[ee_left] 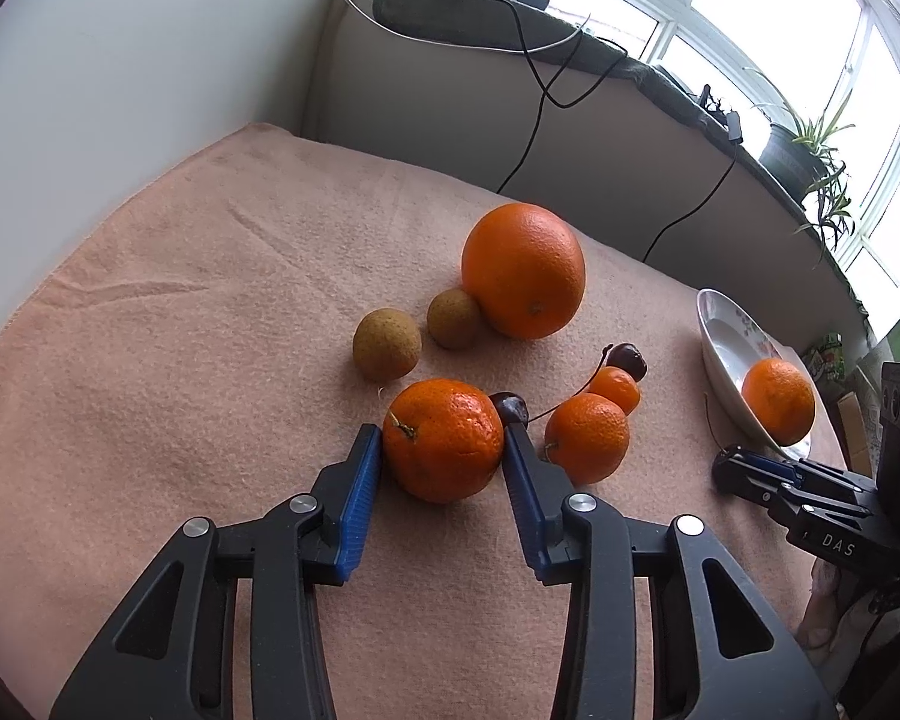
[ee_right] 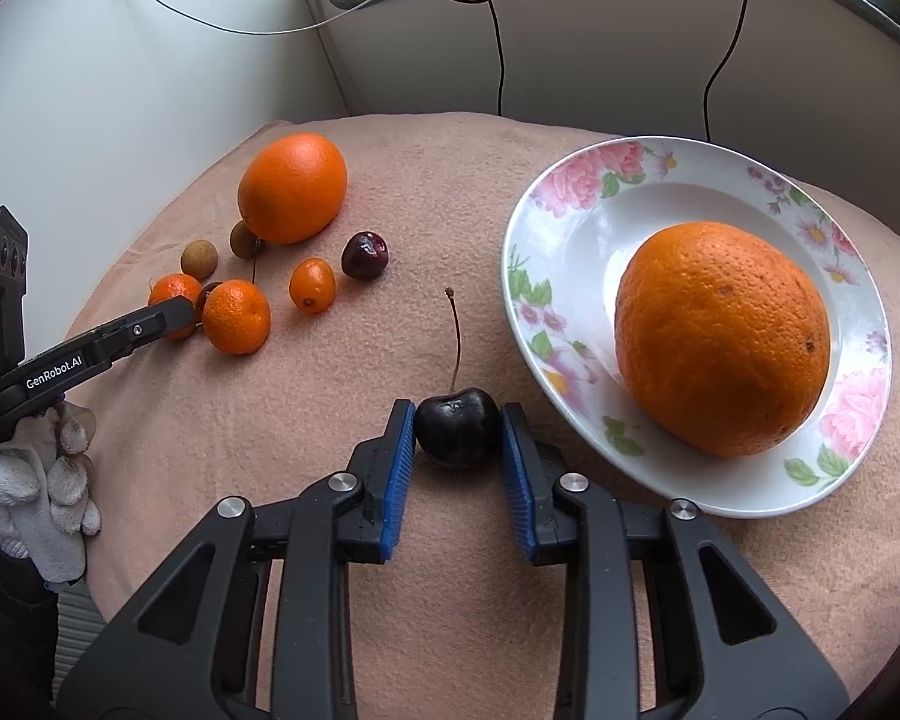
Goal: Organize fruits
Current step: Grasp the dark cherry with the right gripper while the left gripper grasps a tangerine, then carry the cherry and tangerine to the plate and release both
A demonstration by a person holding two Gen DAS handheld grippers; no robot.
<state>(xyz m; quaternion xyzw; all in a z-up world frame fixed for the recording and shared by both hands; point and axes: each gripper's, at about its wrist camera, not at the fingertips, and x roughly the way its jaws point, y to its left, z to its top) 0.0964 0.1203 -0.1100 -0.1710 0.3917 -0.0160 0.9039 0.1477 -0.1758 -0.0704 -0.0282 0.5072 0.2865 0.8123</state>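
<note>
— While both grippers sit low over the pink cloth (ee_left: 180,276), worth checking each hold first. Left gripper (ee_left: 442,450): fingers (ee_left: 363,480) clamped on the mandarin (ee_left: 444,438), pads touching its two sides, fruit resting on the cloth. Dark cherry (ee_left: 509,407) tucked right behind the far finger, touching the mandarin.

— Noted. Right gripper (ee_right: 457,438): fingers (ee_right: 397,480) closed on the black cherry (ee_right: 457,433), stem pointing up and away, body pinched at its widest part. Plate (ee_right: 570,276) just beside it, one orange (ee_right: 723,339) already lying inside.

— Probably the lifting step for both, then. Best to go gently with the cherry: soft skin, easy to bruise, likely to squirt out if squeezed harder. Straight up first, then across over the rim, then down onto bare porcelain beside the orange, not on top of it.

— And for the mandarin: rising straight up, so as not to drag the neighbouring cherry or knock the smaller mandarin (ee_left: 587,438) just to its right. Keeping the pads level across the middle, since a round fruit rolls out of a tilted pinch.

— Left on the cloth: big orange (ee_left: 523,270), two brown longans (ee_left: 387,345), a kumquat (ee_left: 615,389), another cherry (ee_left: 627,360). Plenty to sort; task likely in its early part.

— Last caution: plate shallow and tilted-looking, so setting round fruit down low before letting go.
</note>
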